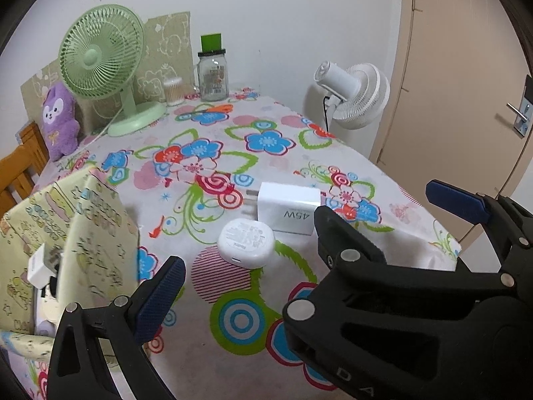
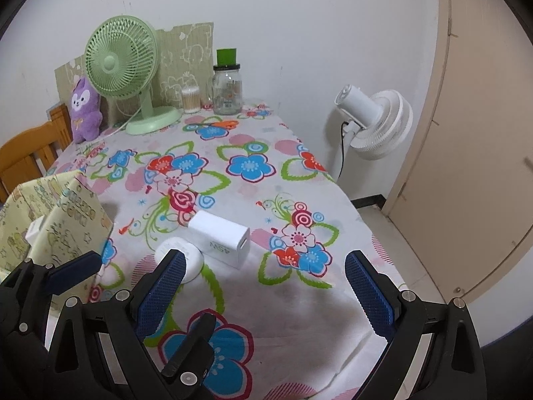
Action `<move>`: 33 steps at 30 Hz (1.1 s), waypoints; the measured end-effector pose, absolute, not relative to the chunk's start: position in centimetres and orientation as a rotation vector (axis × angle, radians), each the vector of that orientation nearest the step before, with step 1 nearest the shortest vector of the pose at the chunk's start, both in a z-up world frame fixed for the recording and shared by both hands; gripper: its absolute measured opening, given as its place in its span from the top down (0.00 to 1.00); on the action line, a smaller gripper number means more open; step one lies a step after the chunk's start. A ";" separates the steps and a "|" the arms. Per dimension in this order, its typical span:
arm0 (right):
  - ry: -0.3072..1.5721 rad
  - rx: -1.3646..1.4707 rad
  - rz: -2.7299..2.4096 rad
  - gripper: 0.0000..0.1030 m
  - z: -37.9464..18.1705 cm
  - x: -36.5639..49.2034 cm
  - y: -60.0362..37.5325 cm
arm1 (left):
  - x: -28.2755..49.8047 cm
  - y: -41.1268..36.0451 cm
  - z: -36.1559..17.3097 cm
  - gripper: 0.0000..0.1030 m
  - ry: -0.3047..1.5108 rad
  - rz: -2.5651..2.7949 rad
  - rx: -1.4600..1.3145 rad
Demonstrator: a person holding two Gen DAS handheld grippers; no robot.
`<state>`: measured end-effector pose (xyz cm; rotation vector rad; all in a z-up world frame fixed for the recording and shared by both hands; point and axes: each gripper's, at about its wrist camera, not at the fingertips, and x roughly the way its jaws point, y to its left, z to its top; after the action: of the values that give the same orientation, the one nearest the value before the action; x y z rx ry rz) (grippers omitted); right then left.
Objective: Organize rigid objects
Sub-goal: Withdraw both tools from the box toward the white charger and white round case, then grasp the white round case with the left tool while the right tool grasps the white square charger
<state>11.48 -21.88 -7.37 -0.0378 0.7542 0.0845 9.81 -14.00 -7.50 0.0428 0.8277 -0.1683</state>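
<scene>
Worktop (image 2: 299, 303): we are finding it covered with a flowered cloth.
Storage box (image 1: 100, 233): we are seeing a yellow patterned box sitting at the near left of the worktop; a white boxy item (image 1: 38, 263) is lying inside, and the rest of its contents are too hidden for us to tell.
Charger (image 1: 288, 207): a white block marked 45W is lying on its side mid-worktop, outside the box.
Round case (image 1: 246, 239): a white puck-shaped case is resting just beside the charger, nearer the box.
Glass jar (image 2: 227, 91): we are noting it standing upright at the far edge with a green-topped lid; we cannot tell what it holds.
Left tongs (image 2: 130, 300): spread apart, holding nothing.
Right tongs (image 2: 265, 291): gaping wide and carrying nothing, hovering near the case.
</scene>
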 end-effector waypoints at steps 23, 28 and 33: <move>0.856 0.038 0.083 0.05 -12.6 15.0 -23.0 | 13.7 -13.9 -11.9 0.01 0.906 -0.158 0.034; 0.861 0.053 0.076 0.05 -12.9 15.5 -23.5 | 14.4 -14.0 -12.2 0.06 0.902 -0.160 0.044; 0.862 0.045 0.081 0.05 -13.0 15.9 -23.3 | 14.7 -14.0 -12.3 0.17 0.914 -0.160 0.059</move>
<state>15.87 -23.31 -12.97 0.0450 0.8624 0.0805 14.74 -14.04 -12.29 0.0594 0.9135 -0.1598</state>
